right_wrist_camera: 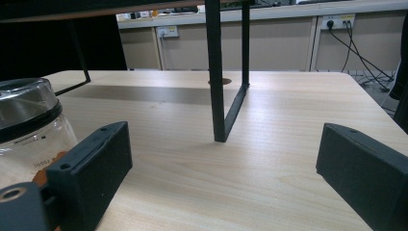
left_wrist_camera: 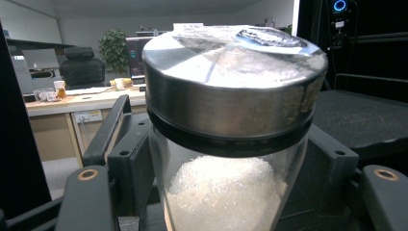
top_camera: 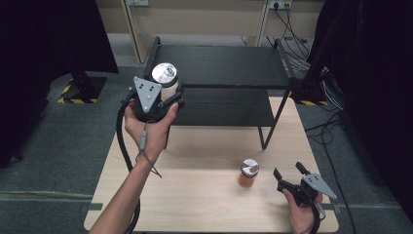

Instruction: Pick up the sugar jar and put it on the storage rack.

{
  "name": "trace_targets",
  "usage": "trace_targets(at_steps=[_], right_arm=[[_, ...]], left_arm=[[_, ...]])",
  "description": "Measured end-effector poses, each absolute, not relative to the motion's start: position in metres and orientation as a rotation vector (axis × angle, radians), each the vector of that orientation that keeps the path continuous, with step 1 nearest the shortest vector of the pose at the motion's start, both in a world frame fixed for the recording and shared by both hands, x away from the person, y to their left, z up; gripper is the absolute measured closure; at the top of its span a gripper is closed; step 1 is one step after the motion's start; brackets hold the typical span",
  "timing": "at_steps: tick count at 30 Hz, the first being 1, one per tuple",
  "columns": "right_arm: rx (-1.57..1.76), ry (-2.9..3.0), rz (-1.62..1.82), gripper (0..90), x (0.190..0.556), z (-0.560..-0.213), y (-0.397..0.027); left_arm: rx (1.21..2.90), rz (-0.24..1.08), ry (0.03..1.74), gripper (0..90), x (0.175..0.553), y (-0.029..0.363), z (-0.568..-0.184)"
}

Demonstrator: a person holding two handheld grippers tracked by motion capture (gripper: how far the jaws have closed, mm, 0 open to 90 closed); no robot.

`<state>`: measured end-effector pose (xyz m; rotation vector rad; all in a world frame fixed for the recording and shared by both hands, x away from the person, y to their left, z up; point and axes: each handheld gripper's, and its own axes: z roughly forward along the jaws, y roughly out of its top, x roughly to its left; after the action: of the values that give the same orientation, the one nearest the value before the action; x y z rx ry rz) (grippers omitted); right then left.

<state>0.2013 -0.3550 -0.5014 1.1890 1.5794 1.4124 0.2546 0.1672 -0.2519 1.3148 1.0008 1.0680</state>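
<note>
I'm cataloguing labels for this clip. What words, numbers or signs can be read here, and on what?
None reads clearly.
Small dark print on the glass of the jar on the table: too small and blurred to quote.
Jar of white crystals in the left gripper: no lettering visible.
Black shelf rack: no marking.

You are working at a pale wooden desk that stands on grey carpet floor, with a black two-tier metal shelf on the desk's far half. Behind the shelf you have a beige wall with a socket and hanging cables. Black curtains flank the desk on both sides.
</note>
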Motion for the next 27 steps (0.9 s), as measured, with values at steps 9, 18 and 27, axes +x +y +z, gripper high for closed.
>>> trace_targets(at_steps=[9,18,27], right_arm=[[1.192,1.577,1.416,5.6,0.201,-0.502,-0.355],[1.189,1.578,1.414,5.6,0.201,-0.502,-0.355],[1.186,1.58,1.416,5.7,0.201,-0.502,-0.356]], left_arm=[[1.329,1.077,0.999,30.9,0.261,0.163,-0.232],[1.361,1.087,1.006,30.9,0.276,0.155,-0.217],[1.38,1.115,1.034,30.9,0.297,0.149,-0.208]])
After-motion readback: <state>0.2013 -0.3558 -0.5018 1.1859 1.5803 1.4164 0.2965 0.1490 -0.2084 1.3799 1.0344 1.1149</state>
